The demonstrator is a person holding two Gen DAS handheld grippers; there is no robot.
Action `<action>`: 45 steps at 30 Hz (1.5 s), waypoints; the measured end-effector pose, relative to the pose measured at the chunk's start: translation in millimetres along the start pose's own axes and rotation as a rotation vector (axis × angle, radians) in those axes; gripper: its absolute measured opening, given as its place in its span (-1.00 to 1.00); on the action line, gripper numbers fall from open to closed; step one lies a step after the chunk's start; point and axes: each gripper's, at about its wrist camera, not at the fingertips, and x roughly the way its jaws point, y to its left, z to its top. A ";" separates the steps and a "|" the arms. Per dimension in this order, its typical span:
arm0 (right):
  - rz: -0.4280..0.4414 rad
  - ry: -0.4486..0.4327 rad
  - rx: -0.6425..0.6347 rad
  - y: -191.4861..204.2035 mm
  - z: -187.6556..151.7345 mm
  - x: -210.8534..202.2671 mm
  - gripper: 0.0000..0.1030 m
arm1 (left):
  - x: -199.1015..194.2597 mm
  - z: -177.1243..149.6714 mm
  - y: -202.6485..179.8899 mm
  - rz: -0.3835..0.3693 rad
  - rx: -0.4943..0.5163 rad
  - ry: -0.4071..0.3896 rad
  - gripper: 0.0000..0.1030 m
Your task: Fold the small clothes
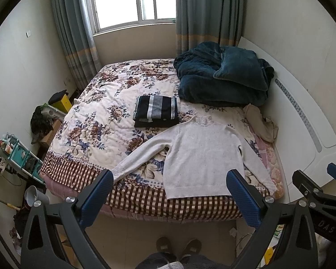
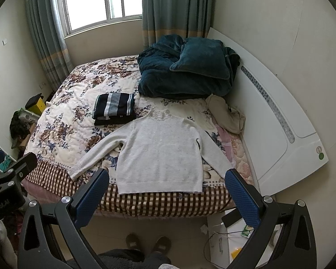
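A white knit sweater (image 1: 199, 154) lies flat on the floral bed (image 1: 96, 125), hem at the near edge, sleeves spread to both sides; it also shows in the right wrist view (image 2: 161, 154). A folded dark striped garment (image 1: 155, 111) lies behind it (image 2: 115, 108). My left gripper (image 1: 170, 192) is open and empty, held above the bed's near edge. My right gripper (image 2: 166, 190) is open and empty too, just in front of the sweater's hem. Each gripper shows at the edge of the other's view.
A dark teal blanket and pillow (image 1: 224, 76) are heaped at the head of the bed. A beige cloth (image 1: 262, 123) lies by the white headboard (image 1: 302, 121). Clutter and shelves (image 1: 22, 154) stand left of the bed. A white nightstand (image 2: 230, 235) stands at right. The person's slippers (image 1: 179, 246) are on the floor.
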 end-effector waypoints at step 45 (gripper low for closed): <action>-0.169 0.097 0.289 -28.6 -1.5 151.6 1.00 | 190.8 6.4 -17.8 -0.082 0.142 0.028 1.00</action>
